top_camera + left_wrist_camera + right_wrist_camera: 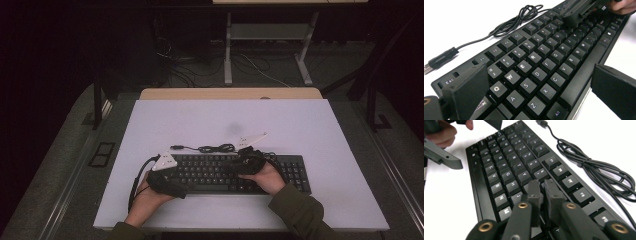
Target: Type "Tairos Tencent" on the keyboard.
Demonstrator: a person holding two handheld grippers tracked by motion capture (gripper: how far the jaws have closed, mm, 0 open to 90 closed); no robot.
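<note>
Two black tongs are sitting closest to the viewer, one in each of the person's hands, both working over one black rectangular plastic keyboard [235, 172] that is lying flat toward the near side of a pale lilac-white surface [300, 125]. Its long front edge is running close to the near edge of that surface, leaving only a narrow strip there, while a broad bare stretch is lying open beyond it and to either side. One thin black cable [215, 148], bundled in loose loops and ending in a plug, is trailing on the surface just behind the keyboard's far edge.

At the keyboard's left end, the left tongs [536, 87] are standing spread wide, one black pad at the far edge by the Esc key, the other off the near edge by the space bar, with the letter keys lying between them; whether the pads are pressing on the case cannot be told. Over the middle keys, the right tongs [543, 192] are pointing down with their tips nearly pressed together, only a thin slit showing, nothing pinched between them, and they are touching the keycaps near the J key.
</note>
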